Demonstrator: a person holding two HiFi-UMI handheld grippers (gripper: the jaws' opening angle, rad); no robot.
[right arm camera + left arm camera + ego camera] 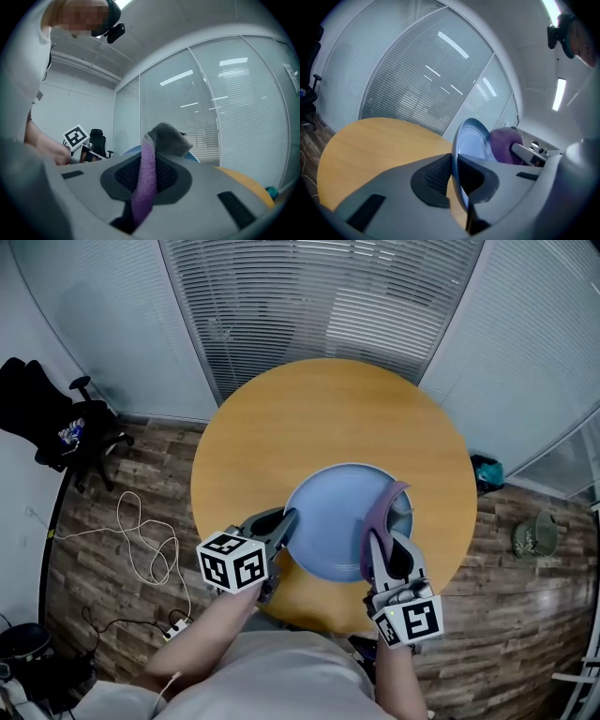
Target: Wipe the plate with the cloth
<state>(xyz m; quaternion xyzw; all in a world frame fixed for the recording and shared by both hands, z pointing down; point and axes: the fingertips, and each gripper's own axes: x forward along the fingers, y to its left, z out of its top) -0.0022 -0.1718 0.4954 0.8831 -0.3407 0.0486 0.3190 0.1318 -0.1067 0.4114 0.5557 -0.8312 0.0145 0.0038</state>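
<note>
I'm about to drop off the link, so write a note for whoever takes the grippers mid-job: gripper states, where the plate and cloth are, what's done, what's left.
Left gripper: shut on the left rim of the blue plate, which seems to be raised over the round table.
Right gripper: shut on the purple cloth, which is draped at the plate's right rim.
Done: both things gripped and brought together; wiping progress can't be judged.
Left: wipe the plate's face, then probably set it down.

your round blue plate [333,521] is pinched at its left rim by your left gripper [289,521]. the purple cloth [382,512], grey on one face, sits clamped in your right gripper [375,545], draped over the plate's right rim.
</note>
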